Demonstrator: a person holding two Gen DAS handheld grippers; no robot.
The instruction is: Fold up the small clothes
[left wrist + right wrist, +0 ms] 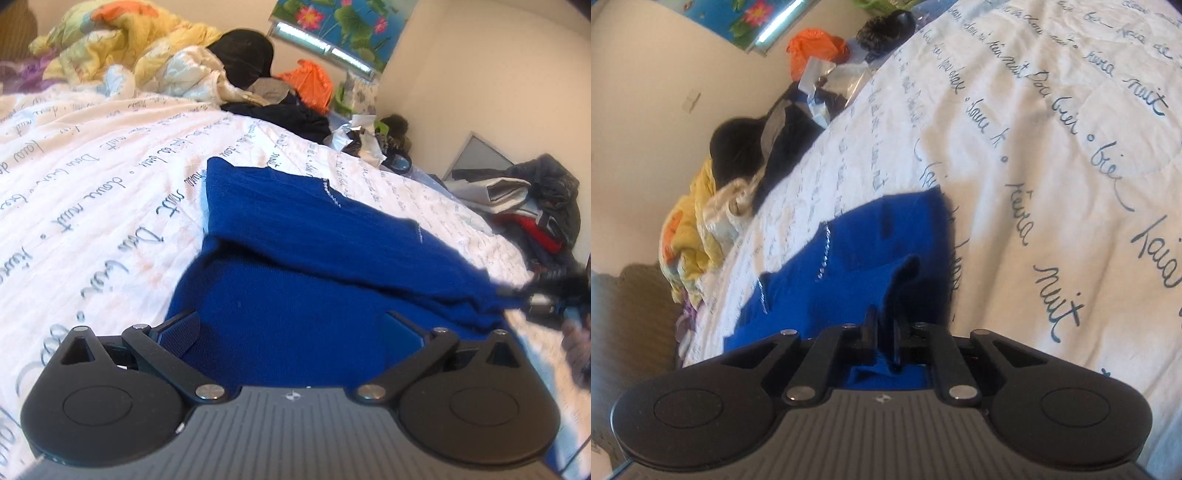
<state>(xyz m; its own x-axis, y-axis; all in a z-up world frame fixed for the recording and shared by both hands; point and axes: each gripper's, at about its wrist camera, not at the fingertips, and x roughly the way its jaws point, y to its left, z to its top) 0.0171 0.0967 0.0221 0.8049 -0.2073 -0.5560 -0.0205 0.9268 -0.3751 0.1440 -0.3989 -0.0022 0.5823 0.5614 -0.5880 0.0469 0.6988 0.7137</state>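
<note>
A royal-blue knit garment [295, 236] with small sparkly trim lies on the white script-printed bedspread [92, 177]. My left gripper [291, 325] is open, its fingers spread wide just over the near part of the cloth. In the left wrist view my right gripper [546, 291] appears blurred at the right, pulling a corner of the garment up off the bed. In the right wrist view my right gripper [884, 332] is shut on a fold of the blue garment [857, 254], with cloth bunched between the jaws.
At the head of the bed lie a yellow floral quilt [122, 40], a black garment [243, 55], an orange bag [310, 81] and loose clutter [362, 136]. A clothes heap [532, 206] sits at the right. The bedspread [1052, 166] stretches to the right.
</note>
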